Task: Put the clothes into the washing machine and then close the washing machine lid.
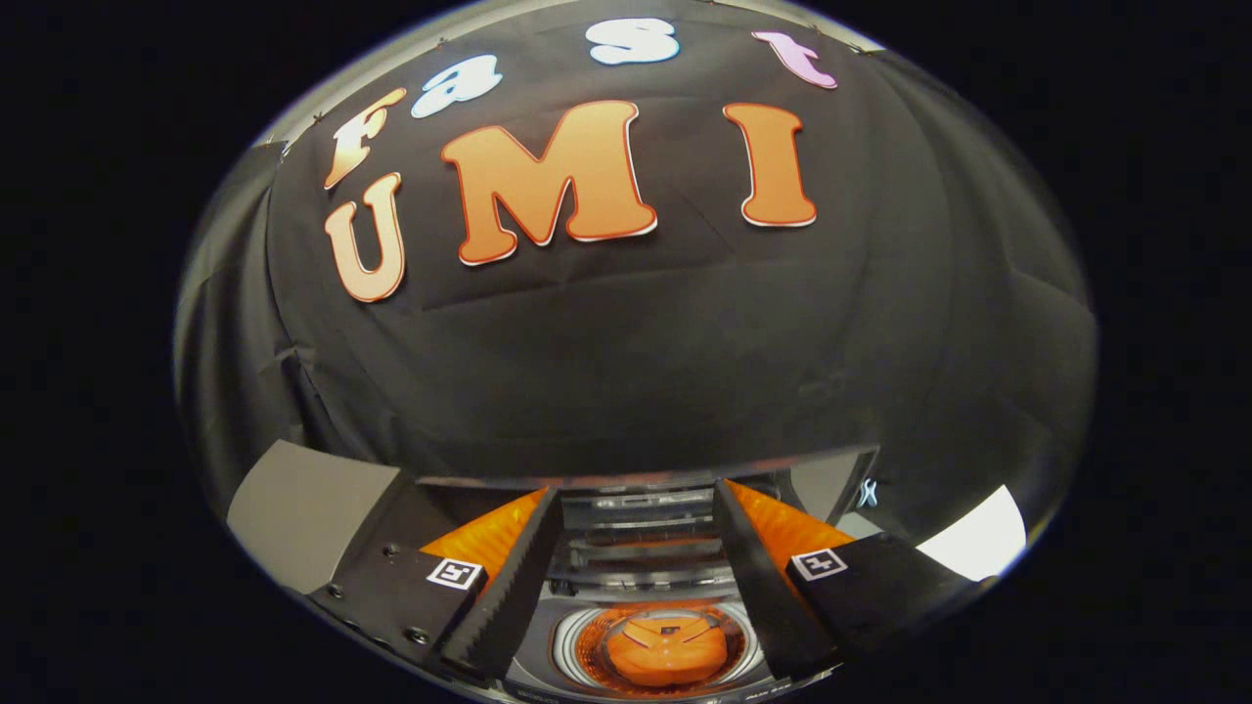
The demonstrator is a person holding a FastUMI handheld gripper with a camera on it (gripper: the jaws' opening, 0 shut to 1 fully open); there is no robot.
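I look down past my gripper [636,489] at the washing machine [536,640] right below it. The fingers stand apart, open, with nothing between them. In the gap between them lies the round drum opening [569,647], and an orange garment [663,647] rests inside it. Beyond the drum, the machine's glassy lid [636,533] stands raised, its top edge level with my fingertips. The finger bodies hide the sides of the machine.
The booth's black cloth wall [626,362] rises close behind the machine. A grey flat panel [303,508] sits to the left of the left finger. A bright white patch [978,538] shows beyond the right finger.
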